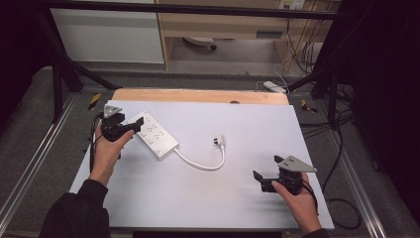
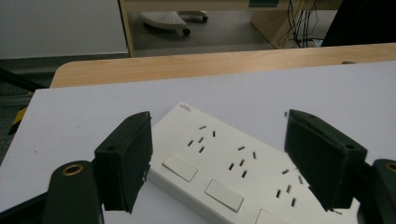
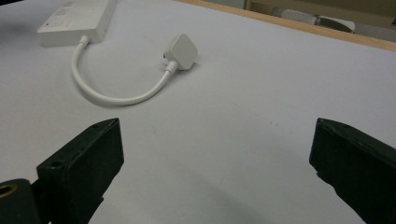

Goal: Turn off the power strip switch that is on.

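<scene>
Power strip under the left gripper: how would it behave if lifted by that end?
The power strip looks rigid and flat, so unlikely to roll. Its smooth casing may slip. The curved cord and plug would probably trail limply.

A flat white plastic power strip [image 1: 154, 135] lies at the left of a pale lilac-grey table sheet [image 1: 237, 198], its face patterned with rows of small dark socket slots and plain white rocker switches. Its short white cable [image 1: 200, 164] curves right to a white plug [image 1: 219, 141]. A light wooden table edge [image 1: 198, 95] runs along the far side. Both black two-jaw grippers, left [image 1: 132, 124] and right [image 1: 262, 177], carry grey plates.
</scene>
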### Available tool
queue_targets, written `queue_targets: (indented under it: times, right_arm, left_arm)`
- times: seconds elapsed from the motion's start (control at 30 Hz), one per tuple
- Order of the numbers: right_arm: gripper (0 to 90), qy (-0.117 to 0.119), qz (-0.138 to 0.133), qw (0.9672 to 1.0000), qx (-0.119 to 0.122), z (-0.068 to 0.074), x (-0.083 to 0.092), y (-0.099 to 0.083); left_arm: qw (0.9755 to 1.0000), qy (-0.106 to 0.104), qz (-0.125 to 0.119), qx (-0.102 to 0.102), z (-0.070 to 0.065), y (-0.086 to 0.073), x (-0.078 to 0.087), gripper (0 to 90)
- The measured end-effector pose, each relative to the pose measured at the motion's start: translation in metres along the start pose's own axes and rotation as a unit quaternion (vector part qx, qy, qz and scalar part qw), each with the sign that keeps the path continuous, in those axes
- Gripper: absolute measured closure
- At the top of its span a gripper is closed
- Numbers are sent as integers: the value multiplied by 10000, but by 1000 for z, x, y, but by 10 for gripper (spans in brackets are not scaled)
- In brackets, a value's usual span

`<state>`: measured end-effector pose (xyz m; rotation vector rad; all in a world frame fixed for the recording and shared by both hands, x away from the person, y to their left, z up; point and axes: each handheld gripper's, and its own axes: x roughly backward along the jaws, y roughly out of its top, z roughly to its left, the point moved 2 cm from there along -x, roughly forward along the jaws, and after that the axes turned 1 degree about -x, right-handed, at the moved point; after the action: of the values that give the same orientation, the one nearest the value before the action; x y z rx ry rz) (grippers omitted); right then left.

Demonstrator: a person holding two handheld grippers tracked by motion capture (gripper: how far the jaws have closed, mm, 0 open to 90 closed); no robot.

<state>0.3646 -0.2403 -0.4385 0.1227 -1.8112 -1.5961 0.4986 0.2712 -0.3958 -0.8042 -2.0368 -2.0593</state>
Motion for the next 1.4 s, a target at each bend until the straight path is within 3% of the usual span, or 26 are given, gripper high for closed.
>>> queue_targets:
  times: [0.2,0.27,0.37,0.5,0.77,1.0,1.4]
  right_arm:
    - [33,-2,2,10000,-14,0,0,0]
    - [33,-4,2,10000,-16,0,0,0]
    - [33,-2,3,10000,-31,0,0,0]
    - [33,2,3,10000,-45,0,0,0]
    - [34,-12,3,10000,-72,-1,1,-1]
    - [34,-11,10,10000,-70,-1,1,-1]
    - [34,-11,6,10000,-77,-1,1,-1]
  left_arm:
    - [10000,80,5,-10,4,-1,-3,334]
    - [9999,107,6,11,5,-2,-4,454]
    - [9999,99,32,28,7,-3,-5,515]
    - [10000,59,3,42,9,-4,-7,684]
    - [10000,-18,-18,81,11,-6,-11,841]
    - [9999,-65,18,83,12,-8,-14,897]
    - [9999,-50,120,65,16,-12,-19,899]
